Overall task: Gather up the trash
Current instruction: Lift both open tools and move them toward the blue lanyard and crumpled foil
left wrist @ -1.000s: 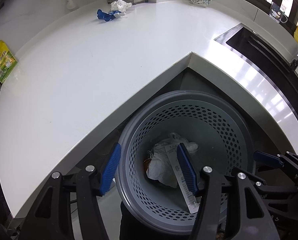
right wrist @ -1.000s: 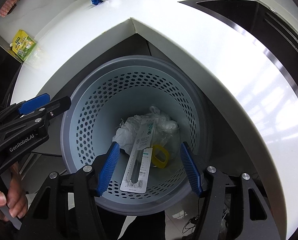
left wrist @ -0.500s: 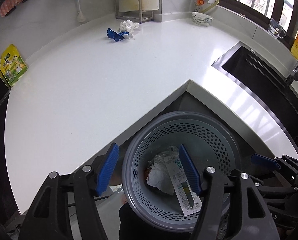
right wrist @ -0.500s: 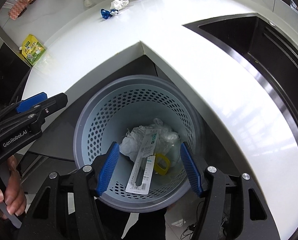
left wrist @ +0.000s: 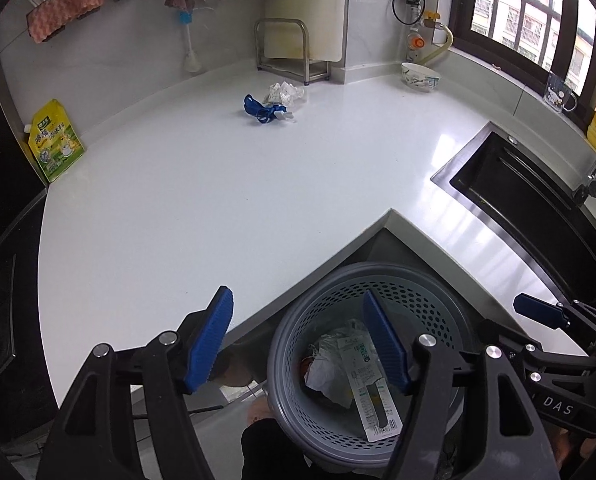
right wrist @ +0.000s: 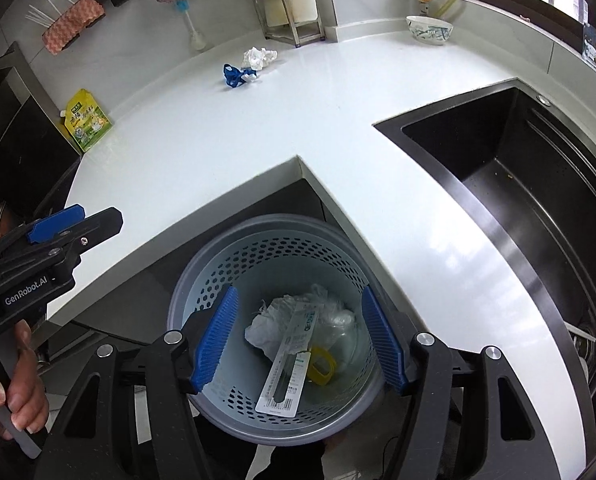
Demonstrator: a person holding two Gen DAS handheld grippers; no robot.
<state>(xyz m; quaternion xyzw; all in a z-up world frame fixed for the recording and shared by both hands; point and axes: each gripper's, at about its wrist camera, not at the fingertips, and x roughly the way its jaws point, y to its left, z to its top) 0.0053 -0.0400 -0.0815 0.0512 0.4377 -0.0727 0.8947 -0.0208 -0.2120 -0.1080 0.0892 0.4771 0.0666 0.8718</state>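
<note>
Nearest the cameras, the left gripper (left wrist: 298, 344) has just been opening and its blue fingers (left wrist: 210, 344) stand apart with nothing between them; one finger hangs over the edge of the white worktop (left wrist: 218, 200), the other over the bin (left wrist: 430, 292). The right gripper (right wrist: 298, 344) is also spread wide and holds nothing, its fingers (right wrist: 382, 344) framing the bin from above. The grey perforated bin stands on the floor in the inner corner of the worktop and holds a long flat package (right wrist: 288, 368), crumpled white paper (right wrist: 264, 328), clear plastic and a yellow piece (right wrist: 322, 368). To the right a dark sink (right wrist: 518, 168) is set into the worktop. Far back on the worktop, near a metal rack (left wrist: 286, 48), more trash lies: a blue scrap (left wrist: 262, 110) just beside a crumpled white tissue (left wrist: 284, 92). A green and yellow pouch (left wrist: 54, 140) leans at the left end, and a bowl (left wrist: 420, 76) sits near the window.
</note>
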